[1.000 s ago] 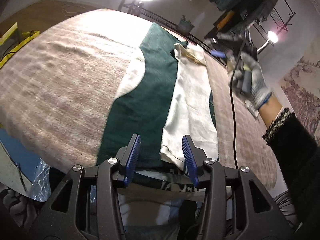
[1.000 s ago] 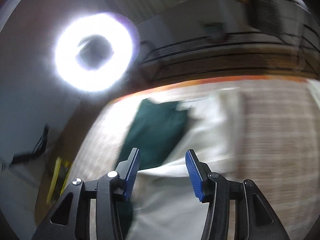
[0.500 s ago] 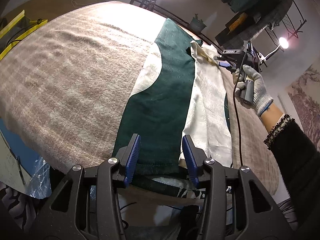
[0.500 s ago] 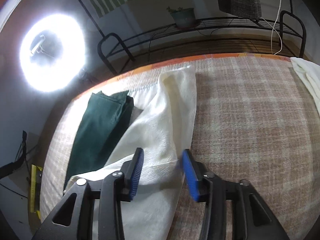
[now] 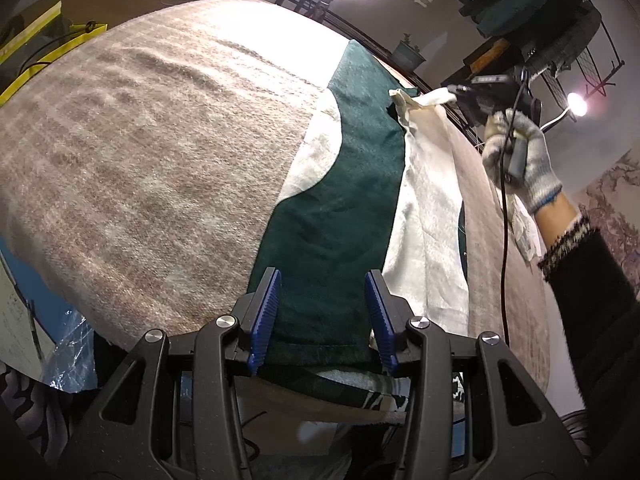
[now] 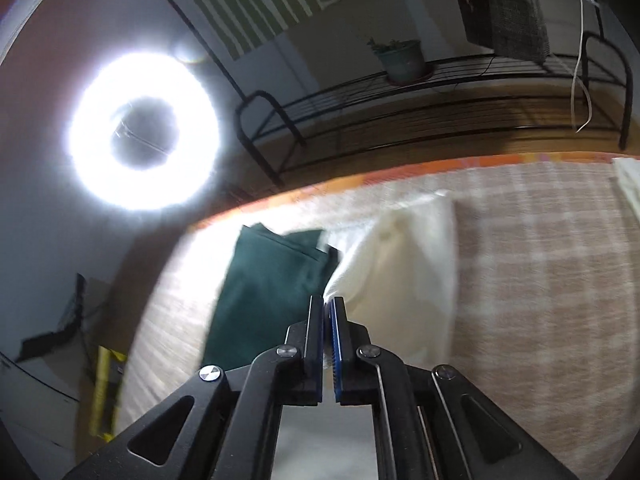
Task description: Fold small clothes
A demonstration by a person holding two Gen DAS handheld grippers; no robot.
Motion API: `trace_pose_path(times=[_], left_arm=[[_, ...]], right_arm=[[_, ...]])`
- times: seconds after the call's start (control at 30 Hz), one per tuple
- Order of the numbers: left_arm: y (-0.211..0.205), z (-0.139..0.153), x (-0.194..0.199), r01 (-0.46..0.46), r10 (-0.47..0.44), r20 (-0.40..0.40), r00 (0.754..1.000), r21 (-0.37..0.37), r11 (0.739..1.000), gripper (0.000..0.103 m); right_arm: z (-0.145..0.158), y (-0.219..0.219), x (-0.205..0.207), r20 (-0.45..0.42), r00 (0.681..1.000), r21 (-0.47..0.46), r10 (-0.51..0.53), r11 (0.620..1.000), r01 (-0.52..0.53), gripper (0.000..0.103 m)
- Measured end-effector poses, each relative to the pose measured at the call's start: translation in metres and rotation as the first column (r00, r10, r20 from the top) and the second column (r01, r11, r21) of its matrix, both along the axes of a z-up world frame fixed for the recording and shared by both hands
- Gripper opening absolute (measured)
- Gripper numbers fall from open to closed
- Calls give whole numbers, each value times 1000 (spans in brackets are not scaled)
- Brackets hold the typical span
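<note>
Dark green and cream garment point(image 5: 340, 216) spread lengthwise on a plaid blanket point(image 5: 152, 168), green panel down the middle, cream strip along its right side. Left gripper point(image 5: 324, 312) at the near hem, blue-padded jaws spread wide, green hem showing between them, no grip on the cloth; contact with it not clear. Right gripper point(image 6: 329, 316) pinched tight, pads nearly meeting, a fold of cream fabric point(image 6: 400, 264) clamped at the tips and lifted off the blanket. From the left wrist view, gloved right hand point(image 5: 516, 152) around the gripper handle at the far right edge of the garment, cream corner point(image 5: 416, 100) raised toward it. Right wrist view motion-blurred; green section point(image 6: 268, 280) lying flat to the left of the lifted cream part. Ring light point(image 6: 144, 136) glaring beyond the blanket's far edge, metal rack point(image 6: 440, 104) with a potted plant point(image 6: 400, 60) behind.
</note>
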State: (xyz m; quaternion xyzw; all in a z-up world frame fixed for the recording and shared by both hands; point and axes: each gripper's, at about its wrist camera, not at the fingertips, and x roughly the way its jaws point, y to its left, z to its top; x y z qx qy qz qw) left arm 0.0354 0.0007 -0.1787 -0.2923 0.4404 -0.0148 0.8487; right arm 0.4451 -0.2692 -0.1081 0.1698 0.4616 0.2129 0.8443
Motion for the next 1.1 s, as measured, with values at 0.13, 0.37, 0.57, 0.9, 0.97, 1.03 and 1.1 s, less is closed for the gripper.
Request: trace_pose_path(times=[0.13, 0.37, 0.57, 0.9, 0.97, 1.03, 1.1], left_arm=[[7, -4, 3, -19, 19, -16, 1000, -8, 1000, 44], [10, -4, 5, -27, 27, -16, 1000, 11, 1000, 44], [12, 3, 0, -30, 30, 8, 1000, 40, 999, 44], [23, 30, -13, -15, 8, 72, 997, 101, 995, 44], [27, 35, -15, -4, -4, 73, 997, 103, 995, 44], [30, 38, -14, 28, -33, 60, 998, 93, 995, 44], [35, 40, -13, 55, -58, 40, 998, 77, 996, 44]], right_arm=[[5, 32, 22, -2, 1000, 38, 19, 999, -19, 0], [-24, 93, 54, -71, 993, 14, 93, 996, -93, 10], [-12, 89, 42, -31, 995, 56, 100, 994, -98, 39], [54, -2, -52, 33, 999, 36, 43, 998, -44, 39], [62, -20, -81, 32, 999, 34, 44, 998, -45, 39], [67, -39, -115, 27, 998, 16, 53, 998, -53, 39], [70, -55, -147, 22, 998, -4, 65, 998, -65, 39]])
